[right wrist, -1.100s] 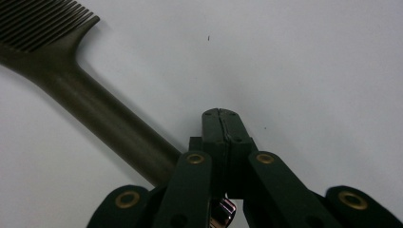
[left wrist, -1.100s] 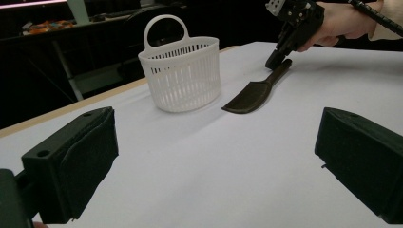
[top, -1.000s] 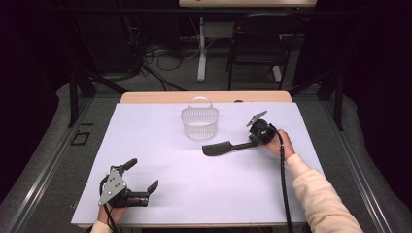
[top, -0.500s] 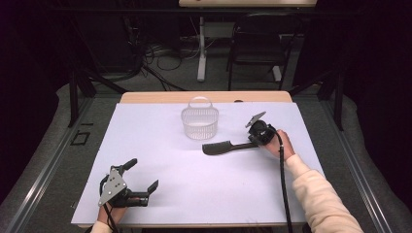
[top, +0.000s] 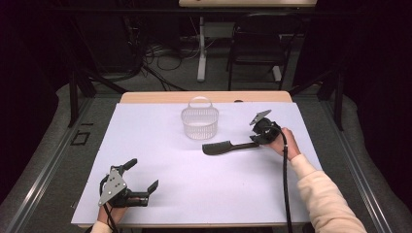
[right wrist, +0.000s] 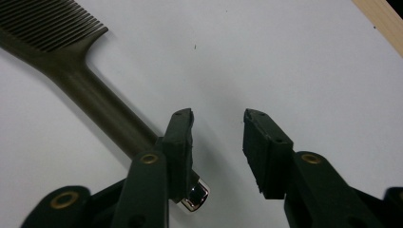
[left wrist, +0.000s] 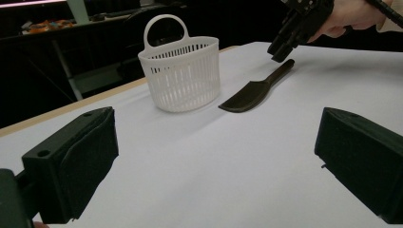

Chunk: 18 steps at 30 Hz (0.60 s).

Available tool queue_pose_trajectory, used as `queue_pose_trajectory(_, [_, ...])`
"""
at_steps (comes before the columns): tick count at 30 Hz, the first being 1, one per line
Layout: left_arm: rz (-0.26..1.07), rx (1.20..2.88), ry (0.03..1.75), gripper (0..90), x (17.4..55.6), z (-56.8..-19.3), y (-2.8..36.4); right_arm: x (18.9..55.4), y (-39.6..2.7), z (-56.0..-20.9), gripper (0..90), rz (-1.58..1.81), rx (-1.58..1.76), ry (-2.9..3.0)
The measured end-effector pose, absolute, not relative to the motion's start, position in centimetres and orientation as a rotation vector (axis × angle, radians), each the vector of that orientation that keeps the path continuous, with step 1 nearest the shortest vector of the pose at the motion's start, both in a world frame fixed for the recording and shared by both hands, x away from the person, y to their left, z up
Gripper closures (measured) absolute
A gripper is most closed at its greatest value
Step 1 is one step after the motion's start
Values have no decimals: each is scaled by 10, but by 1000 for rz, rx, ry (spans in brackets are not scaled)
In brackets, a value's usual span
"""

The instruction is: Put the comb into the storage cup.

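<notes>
I note: comb (right wrist: 95,102) dark matt plastic with shiny metal tip; basket (top: 199,122) white ribbed plastic; worktop (top: 160,145) smooth matt white, wood edge; tool pads (right wrist: 183,142) matt black.

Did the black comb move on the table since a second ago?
No. The comb lies in the same spot, just right of and nearer than the white basket, with the right tool at its handle end.
</notes>
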<state>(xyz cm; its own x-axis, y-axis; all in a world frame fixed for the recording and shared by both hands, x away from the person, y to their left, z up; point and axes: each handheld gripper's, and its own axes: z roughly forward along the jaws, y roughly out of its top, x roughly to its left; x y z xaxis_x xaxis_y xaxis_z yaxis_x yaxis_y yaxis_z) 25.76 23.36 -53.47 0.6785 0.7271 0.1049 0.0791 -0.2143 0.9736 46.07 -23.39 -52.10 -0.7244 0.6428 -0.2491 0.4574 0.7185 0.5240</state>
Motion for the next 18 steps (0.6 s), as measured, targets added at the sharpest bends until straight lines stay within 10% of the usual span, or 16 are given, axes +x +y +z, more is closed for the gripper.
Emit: queue_pose_trajectory(18, [680,1705,658,5,258,-535,233,447,-227,-499,316,603,744,2563])
